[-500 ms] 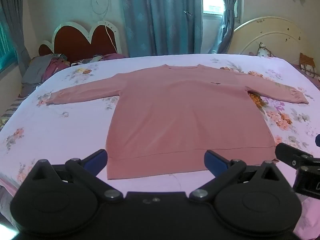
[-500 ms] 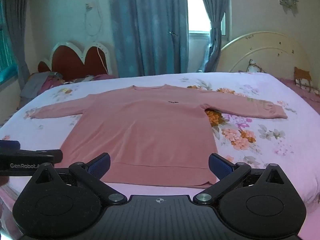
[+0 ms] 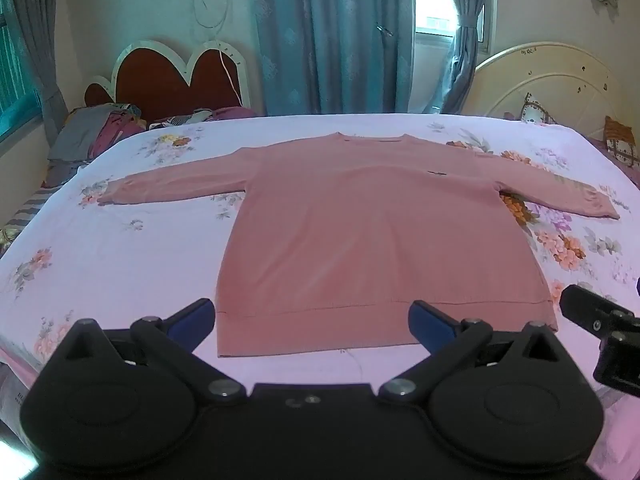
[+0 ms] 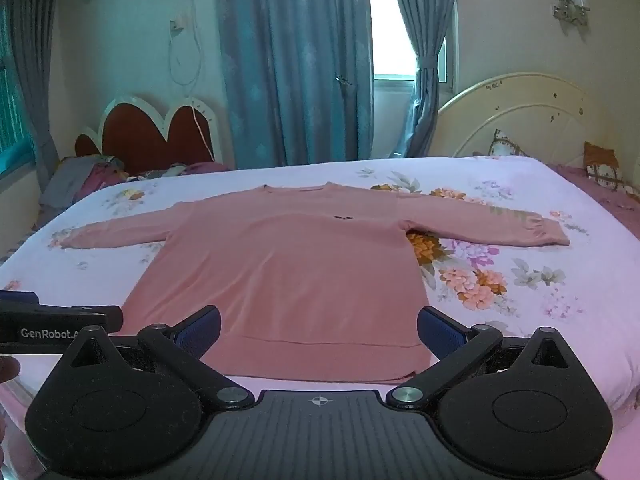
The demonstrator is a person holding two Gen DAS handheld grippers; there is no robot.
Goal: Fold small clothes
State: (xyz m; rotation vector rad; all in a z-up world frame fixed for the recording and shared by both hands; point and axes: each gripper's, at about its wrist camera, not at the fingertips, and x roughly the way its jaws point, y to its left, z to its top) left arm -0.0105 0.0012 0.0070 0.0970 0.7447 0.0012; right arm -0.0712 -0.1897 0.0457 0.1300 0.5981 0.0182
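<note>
Your sweater lies flat on the bed, front up, spread in a T. It is a plain dusty-pink knit with long sleeves, a round neck at 12 o'clock and a broad ribbed hem at 6 o'clock, nearest you. A small dark mark sits on the chest, toward 1 o'clock from the middle. The body looks smooth, with only faint lengthwise ripples. One sleeve runs out toward 9 o'clock, the other sleeve toward 3 o'clock, both drooping slightly toward you at the cuffs. The sheet under it is pale pink with flower prints.

Your left gripper hovers just over the near edge of the bed with its fingers released and spread wide, nothing between them. Its blue pads frame the hem: one stands just off the hem's corner at 9 o'clock, the other overlaps the hem farther along.

Your right gripper is likewise wide open and holds nothing. Its pads bracket the hem's other half, toward the 3 o'clock corner. Whether either gripper touches the cloth, you cannot tell from these views.

Each gripper shows at the edge of the other's view, side by side.
</note>
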